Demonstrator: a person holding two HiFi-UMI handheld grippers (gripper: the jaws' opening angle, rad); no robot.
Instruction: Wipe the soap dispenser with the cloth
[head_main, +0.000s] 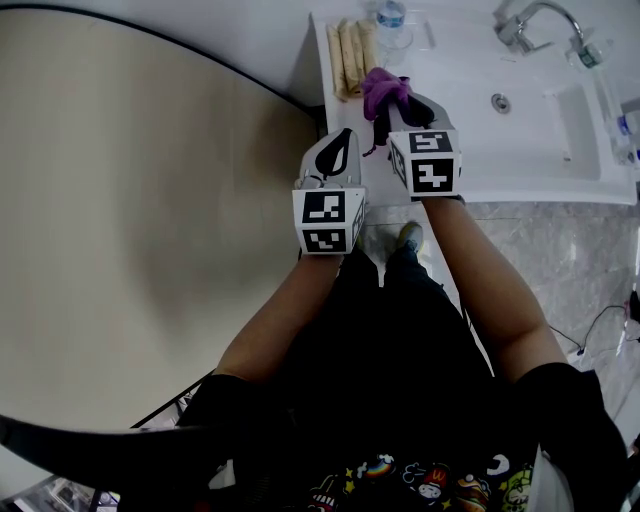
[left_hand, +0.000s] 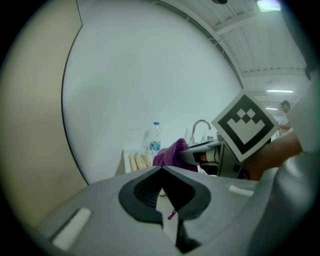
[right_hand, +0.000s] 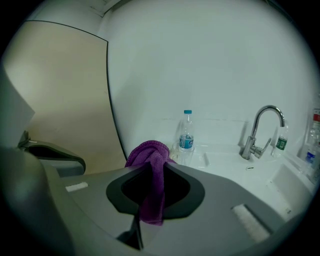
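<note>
Clamped in the right gripper (right_hand: 152, 172) is the purple cloth (right_hand: 147, 152): the jaws are pressed on a fold of it, with a bunch standing above the tips and a tail hanging below. On the left gripper (left_hand: 162, 172) the jaws stand together with nothing between them but a stray purple thread; it sits just beside the right one and slightly further back from the counter (right_hand: 225, 165).

Outward from the cloth, a water bottle (right_hand: 186, 135) stands upright directly ahead on the counter; its fill level cannot be read. Beige rolls (head_main: 350, 45) lie side by side at the counter's left end. Further right are the faucet (right_hand: 260, 130) and the basin (right_hand: 287, 180), which looks empty.

The soap dispenser is not positively identified. Candidates are a small green-labelled bottle (right_hand: 281, 141) beside the faucet and the bottles (right_hand: 312, 142) at the counter's far right end, all upright. Judgement: the target lies right of the cloth-bearing jaws, past the faucet. The right hand is nearer and already carries the cloth.
</note>
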